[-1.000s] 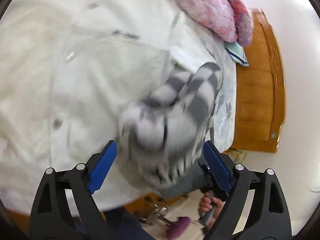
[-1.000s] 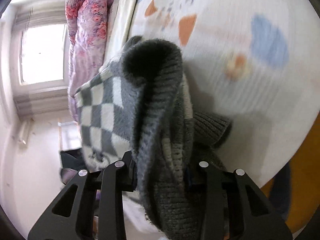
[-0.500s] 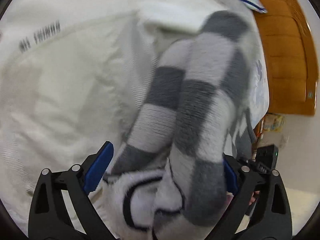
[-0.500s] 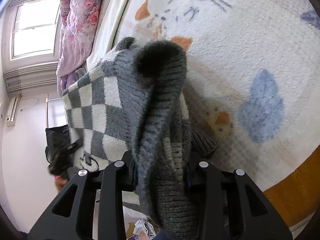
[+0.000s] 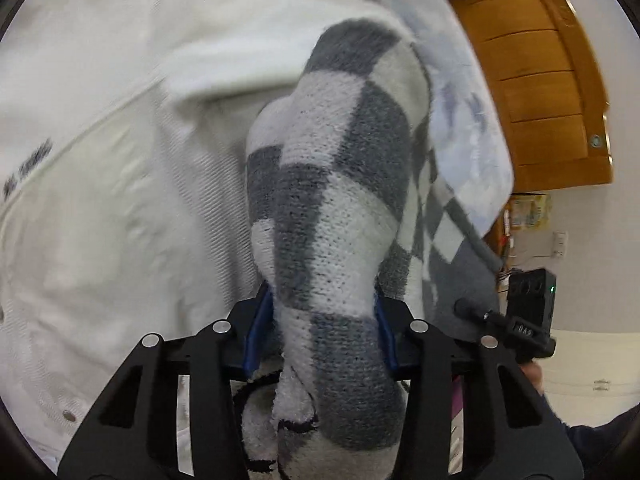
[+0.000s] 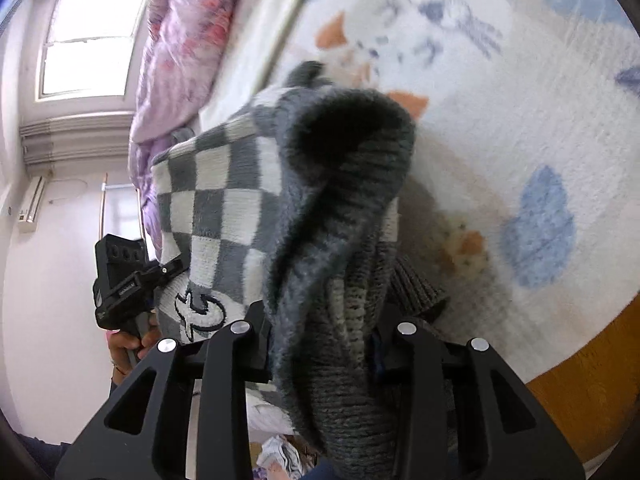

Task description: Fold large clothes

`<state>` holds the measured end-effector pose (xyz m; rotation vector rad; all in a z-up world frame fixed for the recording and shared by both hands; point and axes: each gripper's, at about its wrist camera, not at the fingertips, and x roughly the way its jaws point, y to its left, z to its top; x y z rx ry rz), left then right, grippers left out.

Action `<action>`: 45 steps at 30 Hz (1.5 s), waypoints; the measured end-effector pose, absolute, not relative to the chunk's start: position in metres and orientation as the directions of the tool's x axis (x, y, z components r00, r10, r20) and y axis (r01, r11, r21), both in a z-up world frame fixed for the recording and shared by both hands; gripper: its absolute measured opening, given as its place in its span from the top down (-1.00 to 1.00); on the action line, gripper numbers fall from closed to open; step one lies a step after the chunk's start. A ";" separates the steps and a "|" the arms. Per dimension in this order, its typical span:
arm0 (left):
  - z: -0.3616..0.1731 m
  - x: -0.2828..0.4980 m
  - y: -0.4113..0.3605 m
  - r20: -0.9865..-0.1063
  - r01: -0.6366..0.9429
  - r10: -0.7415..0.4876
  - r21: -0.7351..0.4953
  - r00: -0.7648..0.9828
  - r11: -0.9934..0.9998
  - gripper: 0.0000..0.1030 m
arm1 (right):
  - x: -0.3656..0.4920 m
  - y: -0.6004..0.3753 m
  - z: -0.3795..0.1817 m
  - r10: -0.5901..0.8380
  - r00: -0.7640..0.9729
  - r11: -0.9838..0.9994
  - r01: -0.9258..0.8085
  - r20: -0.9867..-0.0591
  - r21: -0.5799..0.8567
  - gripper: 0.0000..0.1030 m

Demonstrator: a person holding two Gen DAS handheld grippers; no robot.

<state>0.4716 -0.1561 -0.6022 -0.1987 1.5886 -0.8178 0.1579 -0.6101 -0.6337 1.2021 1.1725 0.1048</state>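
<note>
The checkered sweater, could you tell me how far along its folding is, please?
Done: nothing looks folded yet. In hand: the left gripper is shut on a bunched part of the checkered sweater, the right gripper on its grey ribbed part, above the cartoon blanket. Left: laying it flat and every fold.

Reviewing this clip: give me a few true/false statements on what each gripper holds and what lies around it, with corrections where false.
1. The left gripper has its jaws shut on the checkered sweater. True.
2. The right gripper is open and holds nothing. False: its jaws are shut on a bunched grey ribbed part of the same sweater.
3. A cream jacket lies beside the sweater in the left wrist view. True.
4. The blanket under the sweater is plain black. False: it is white with blue and orange cartoon prints.
5. A pink floral quilt lies near the window. True.
</note>
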 end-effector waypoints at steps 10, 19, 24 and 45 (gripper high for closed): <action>-0.560 0.532 -0.330 -0.708 0.483 -0.668 -0.679 -0.231 0.553 0.48 | 0.116 -0.673 -0.584 0.348 0.690 0.322 0.548 -0.635 0.772 0.40; -0.616 0.544 -0.412 -0.885 0.541 -0.438 -0.448 -0.156 0.712 -0.10 | 0.119 -0.682 -0.679 0.311 0.496 0.253 0.779 -0.811 0.574 0.12; -0.584 0.537 -0.379 -0.894 0.529 -0.447 -0.377 0.005 0.760 -0.47 | 0.105 -0.682 -0.694 0.369 0.533 0.198 0.755 -0.761 0.625 0.11; -0.611 0.478 -0.360 -0.943 0.434 -0.323 -0.256 0.086 0.864 -0.71 | 0.157 -0.674 -0.635 0.134 0.311 0.897 0.365 -0.941 0.249 -0.04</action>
